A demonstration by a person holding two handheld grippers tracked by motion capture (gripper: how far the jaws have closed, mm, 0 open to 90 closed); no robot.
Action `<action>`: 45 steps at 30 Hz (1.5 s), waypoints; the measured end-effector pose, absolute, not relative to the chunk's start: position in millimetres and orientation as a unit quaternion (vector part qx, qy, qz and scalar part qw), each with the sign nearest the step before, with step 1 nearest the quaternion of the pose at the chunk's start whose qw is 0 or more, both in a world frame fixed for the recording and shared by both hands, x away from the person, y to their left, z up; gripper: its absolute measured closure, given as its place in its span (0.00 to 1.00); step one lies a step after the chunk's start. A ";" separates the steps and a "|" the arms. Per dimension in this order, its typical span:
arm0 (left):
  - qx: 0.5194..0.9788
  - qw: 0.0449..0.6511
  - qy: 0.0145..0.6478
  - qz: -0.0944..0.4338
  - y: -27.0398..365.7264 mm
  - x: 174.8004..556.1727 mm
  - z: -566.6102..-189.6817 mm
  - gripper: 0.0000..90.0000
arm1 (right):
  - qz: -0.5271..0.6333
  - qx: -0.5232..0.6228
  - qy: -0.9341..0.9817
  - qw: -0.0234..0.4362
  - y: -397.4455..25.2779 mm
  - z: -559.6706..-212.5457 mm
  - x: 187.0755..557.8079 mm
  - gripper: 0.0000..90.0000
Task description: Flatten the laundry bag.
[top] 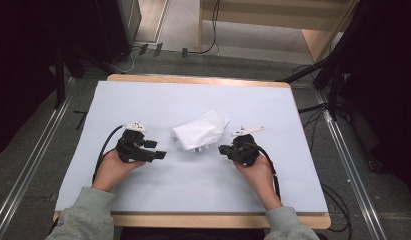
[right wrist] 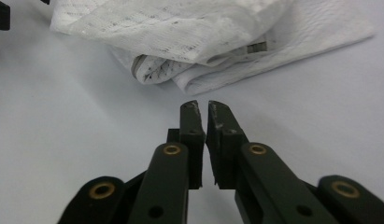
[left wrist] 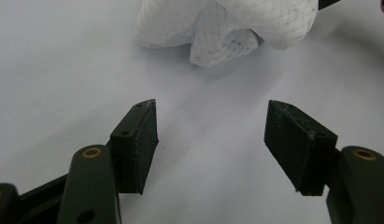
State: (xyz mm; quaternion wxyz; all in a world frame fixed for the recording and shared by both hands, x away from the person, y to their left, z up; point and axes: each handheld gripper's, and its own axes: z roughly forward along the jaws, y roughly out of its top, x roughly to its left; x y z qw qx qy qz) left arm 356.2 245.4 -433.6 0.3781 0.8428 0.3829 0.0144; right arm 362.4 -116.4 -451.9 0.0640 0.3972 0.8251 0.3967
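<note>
Crumpled white mesh cloth (top: 200, 132) mid-sheet. Left gripper (top: 160, 154) near cloth's left, jaws spread. Right gripper (top: 222, 149) near cloth's right, jaws pressed together, empty.

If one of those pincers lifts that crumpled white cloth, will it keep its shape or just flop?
Probably flop: the cloth lies in soft, loose folds, and its thin mesh weave looks light. A push would likely bunch it rather than slide it whole. One pinched corner would probably leave the rest hanging and unfolding.
</note>
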 end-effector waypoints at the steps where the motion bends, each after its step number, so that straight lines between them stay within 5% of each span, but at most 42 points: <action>1: 0.842 0.379 0.383 0.015 245.6 355.7 -433.5 0.40 | 0.394 0.397 0.827 0.060 -113.5 -452.5 363.9 0.99; 45: 0.827 0.371 0.419 0.044 265.1 327.3 -437.7 0.41 | 0.401 0.347 0.846 0.051 -34.1 -404.4 460.9 1.00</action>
